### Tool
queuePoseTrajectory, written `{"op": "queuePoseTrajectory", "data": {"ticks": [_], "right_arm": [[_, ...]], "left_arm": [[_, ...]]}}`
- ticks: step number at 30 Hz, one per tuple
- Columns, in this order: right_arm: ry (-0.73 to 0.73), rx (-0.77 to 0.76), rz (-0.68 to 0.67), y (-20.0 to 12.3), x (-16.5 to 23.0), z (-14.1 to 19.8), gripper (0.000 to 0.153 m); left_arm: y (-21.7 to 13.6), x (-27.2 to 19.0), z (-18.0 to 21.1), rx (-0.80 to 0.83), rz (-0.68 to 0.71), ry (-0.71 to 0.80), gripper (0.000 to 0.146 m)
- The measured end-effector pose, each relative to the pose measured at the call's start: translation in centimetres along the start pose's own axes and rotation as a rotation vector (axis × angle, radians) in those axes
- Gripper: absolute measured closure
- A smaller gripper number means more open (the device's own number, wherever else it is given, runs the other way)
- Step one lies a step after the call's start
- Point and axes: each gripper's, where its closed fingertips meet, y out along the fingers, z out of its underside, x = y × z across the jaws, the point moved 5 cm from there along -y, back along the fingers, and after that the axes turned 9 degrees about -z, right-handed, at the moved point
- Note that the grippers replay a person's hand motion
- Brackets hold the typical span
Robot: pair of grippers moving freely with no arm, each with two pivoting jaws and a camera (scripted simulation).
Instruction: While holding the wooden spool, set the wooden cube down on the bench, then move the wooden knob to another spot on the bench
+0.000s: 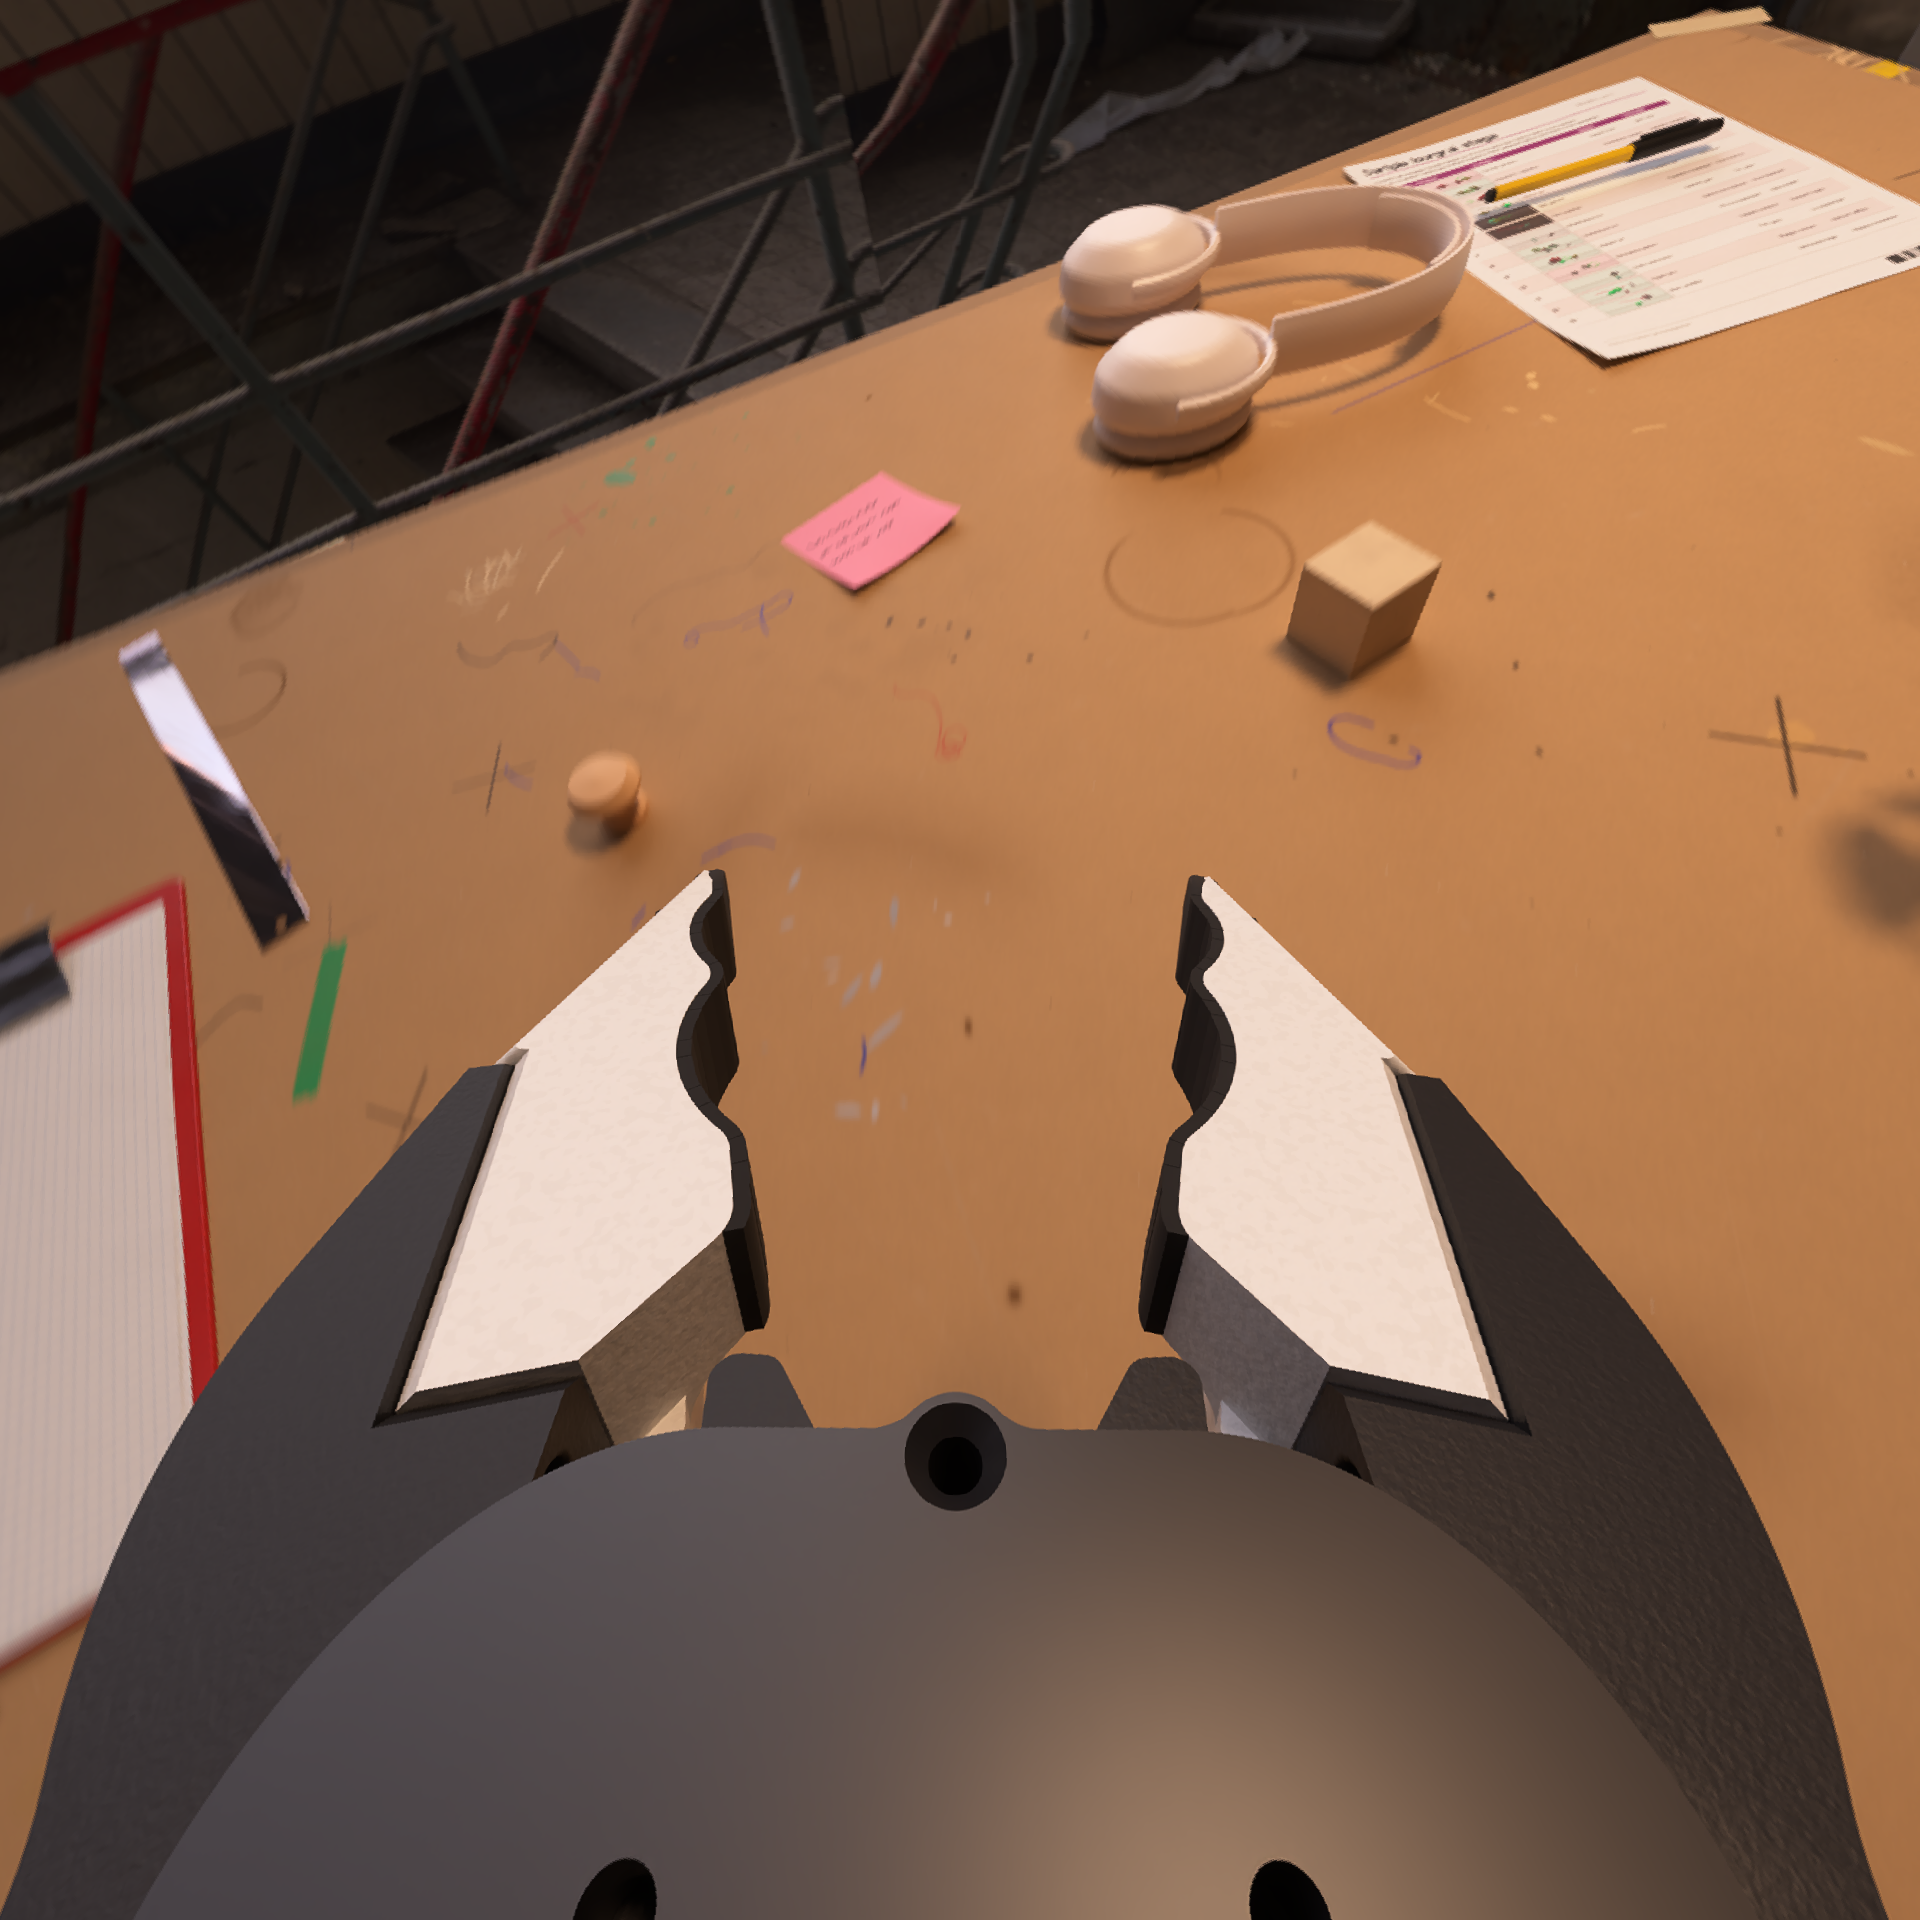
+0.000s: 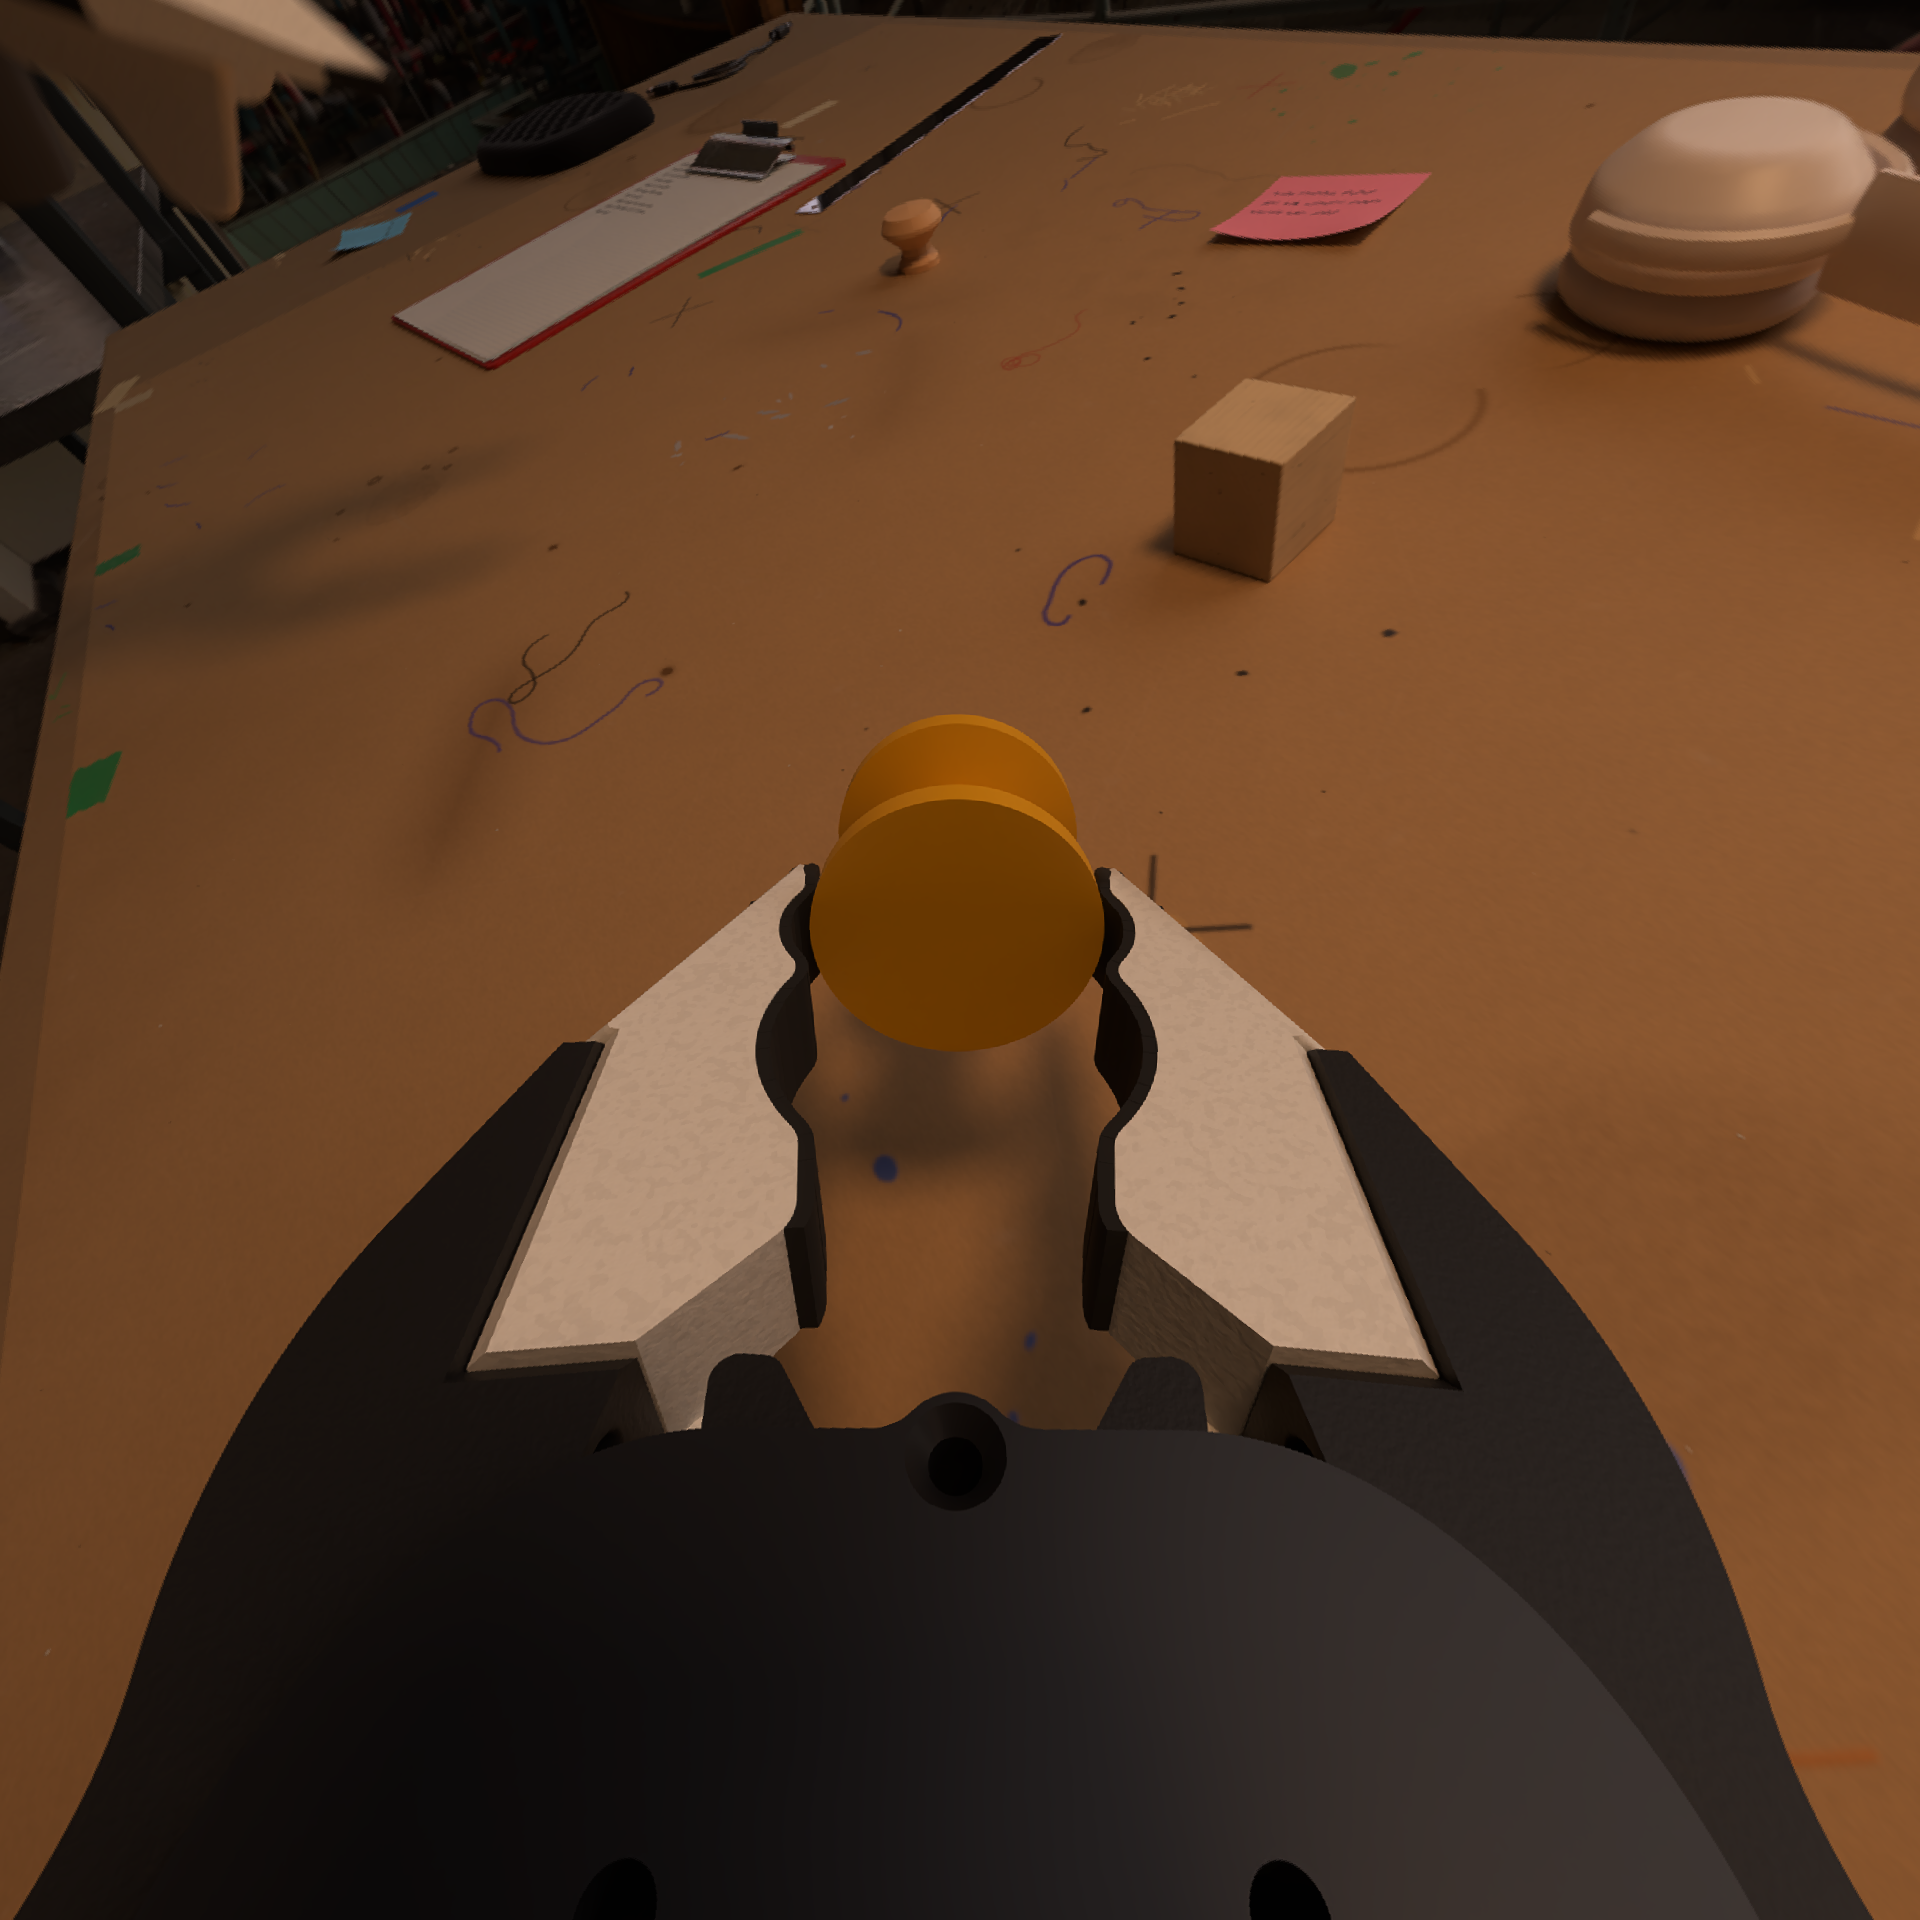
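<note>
My left gripper (image 1: 954, 881) is open and empty above the bench (image 1: 1039, 1039). The wooden cube (image 1: 1361, 597) rests on the bench ahead and to the right of it; it also shows in the right wrist view (image 2: 1259, 476). The small wooden knob (image 1: 606, 792) stands on the bench ahead and to the left, apart from the fingers, and shows far off in the right wrist view (image 2: 912, 235). My right gripper (image 2: 954, 878) is shut on the orange-brown wooden spool (image 2: 956, 894), held at the fingertips above the bench (image 2: 623, 935).
Beige headphones (image 1: 1226, 312) lie beyond the cube. A pink sticky note (image 1: 871, 530), a printed sheet with a pen (image 1: 1652, 208), a metal ruler (image 1: 213, 790) and a red-edged clipboard (image 1: 94, 1247) lie around. The bench's far edge (image 1: 520, 457) drops to scaffolding.
</note>
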Motion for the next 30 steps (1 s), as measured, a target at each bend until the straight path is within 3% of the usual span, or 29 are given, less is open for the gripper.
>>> {"op": "queuePoseTrajectory", "data": {"ticks": [4,8,11,15,18,22,27,30], "right_arm": [[-0.01,0.028,-0.021,1.2,0.5,0.0,0.101],[-0.021,0.048,-0.034,2.2,0.9,-0.1,0.101],[-0.028,0.059,-0.04,2.5,1.0,-0.1,0.101],[-0.029,0.06,-0.045,2.6,1.1,-0.1,0.101],[-0.027,0.056,-0.05,2.5,1.1,-0.1,0.101],[-0.03,0.06,-0.05,2.5,1.2,0.0,0.101],[-0.027,0.069,-0.04,2.6,1.0,0.0,0.101],[-0.02,0.071,-0.037,2.5,0.9,0.1,0.101]], "left_arm": [[-3.4,0.9,6.4,0.048,-0.08,-0.09,0.058],[-5.2,0.0,10.1,0.068,-0.114,-0.154,0.056],[-5.6,-0.5,10.5,0.098,-0.101,-0.12,0.056],[-4.7,1.6,7.8,0.101,-0.087,0.006,0.059],[-1.6,5.3,4.4,0.12,-0.052,0.117,0.06],[6.1,10.0,1.4,0.203,0.054,0.217,0.058],[16.8,13.8,2.2,0.397,0.103,0.271,0.052],[21.2,14.4,3.0,0.437,0.139,0.272,0.052]]}}
